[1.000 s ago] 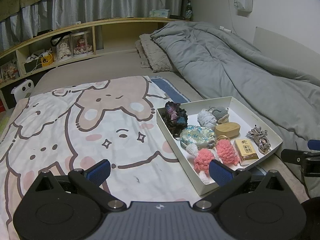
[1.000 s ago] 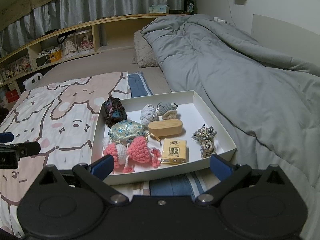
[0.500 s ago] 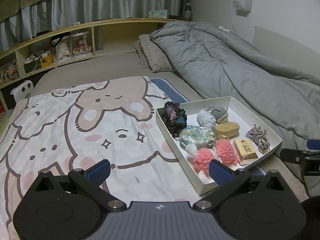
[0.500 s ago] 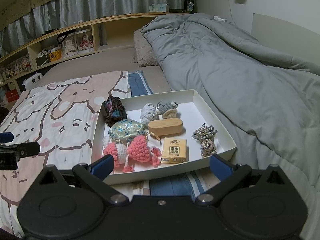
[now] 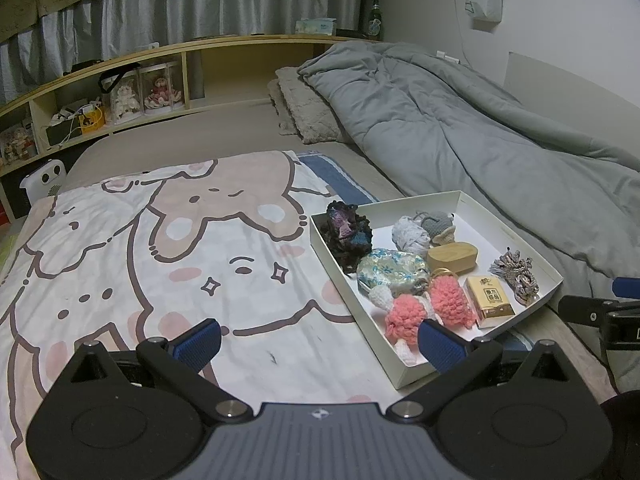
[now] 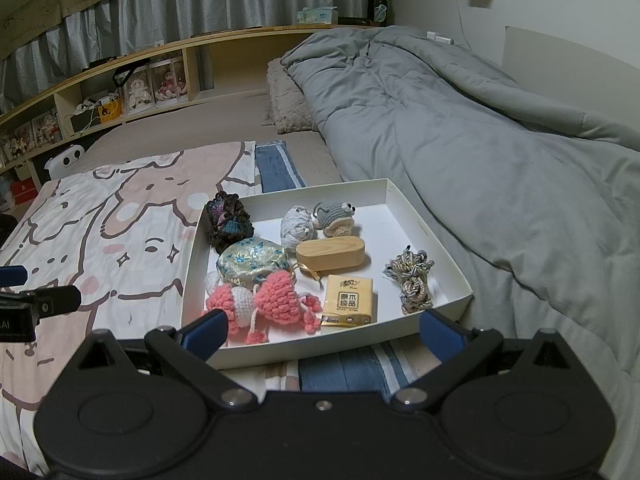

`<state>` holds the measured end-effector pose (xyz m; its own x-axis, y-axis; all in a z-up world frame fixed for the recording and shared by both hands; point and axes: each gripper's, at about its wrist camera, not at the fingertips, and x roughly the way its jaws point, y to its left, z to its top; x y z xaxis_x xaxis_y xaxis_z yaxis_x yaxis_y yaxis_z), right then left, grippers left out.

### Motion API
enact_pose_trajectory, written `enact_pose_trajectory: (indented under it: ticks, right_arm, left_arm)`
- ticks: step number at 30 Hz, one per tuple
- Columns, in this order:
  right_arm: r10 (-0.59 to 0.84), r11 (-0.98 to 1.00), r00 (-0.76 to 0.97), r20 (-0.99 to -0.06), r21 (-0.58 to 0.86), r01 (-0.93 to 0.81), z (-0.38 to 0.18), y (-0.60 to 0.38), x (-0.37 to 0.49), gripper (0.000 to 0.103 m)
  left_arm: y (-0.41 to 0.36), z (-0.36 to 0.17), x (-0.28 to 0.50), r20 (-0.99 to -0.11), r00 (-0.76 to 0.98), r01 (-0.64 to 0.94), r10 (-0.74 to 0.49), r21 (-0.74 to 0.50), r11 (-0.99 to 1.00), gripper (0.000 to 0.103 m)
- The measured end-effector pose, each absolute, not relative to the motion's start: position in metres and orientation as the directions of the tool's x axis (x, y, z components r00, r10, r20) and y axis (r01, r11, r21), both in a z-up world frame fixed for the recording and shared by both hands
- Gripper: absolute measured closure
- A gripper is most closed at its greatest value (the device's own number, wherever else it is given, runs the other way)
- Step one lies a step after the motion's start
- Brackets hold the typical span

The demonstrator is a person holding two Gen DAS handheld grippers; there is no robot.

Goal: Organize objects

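On the bed, atop a cartoon-bear blanket, sits a shallow white box with every small item visible already inside it; nothing loose shows on the blanket around it. Box contents in the right wrist view: dark crochet piece at 10 o'clock, white yarn ball and grey crochet mouse at 12, wooden oval case near centre, blue-gold brocade pouch at 8 touching the pink crochet toy at 7, yellow tissue pack at 6, braided cord bundle at 4, apart from the rest. Items crowd the box's left half, right half mostly bare floor. Left gripper hovers over the blanket with fingers spread wide, gripping nothing, box at its 2 o'clock. Right gripper hangs just short of the box's near wall, fingers spread wide, nothing between them. Scene fits either things gathered and done, or a box about to be sorted out; can't tell which. Grey duvet lies bunched at 1 o'clock.
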<state>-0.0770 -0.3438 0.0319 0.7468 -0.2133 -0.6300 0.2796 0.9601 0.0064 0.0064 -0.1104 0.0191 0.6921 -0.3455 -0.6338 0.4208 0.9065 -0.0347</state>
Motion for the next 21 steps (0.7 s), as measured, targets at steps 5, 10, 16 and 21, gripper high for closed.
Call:
enact_pose_trajectory:
  ticks: [5,10,16,21]
  right_arm:
    - [-0.213,0.96,0.747,-0.63,0.007,0.28,0.032,-0.3437,-0.077,0.0]
    - [-0.213,0.96,0.746,-0.63,0.006,0.279,0.032,-0.3435,-0.0769,0.0]
    - [-0.213,0.96,0.747,-0.63,0.007,0.279,0.032,-0.3432,-0.0771,0.0]
    - [-0.213,0.96,0.746,-0.63,0.006,0.28,0.0325,-0.3437,-0.0768,0.0]
  left_arm:
    - [-0.1109,0.0188,0.0059,-0.634,0.692,0.422,-0.346,-0.034,0.906,0.0]
    - [-0.1112,0.0179,0.0058,-0.635,0.691,0.422,-0.347,-0.036,0.906,0.0]
    - [-0.1114,0.0173,0.0055,-0.634,0.69,0.423,-0.348,-0.037,0.905,0.0]
    - [-0.1116,0.0173,0.0054,-0.635,0.69,0.422,-0.348,-0.037,0.906,0.0]
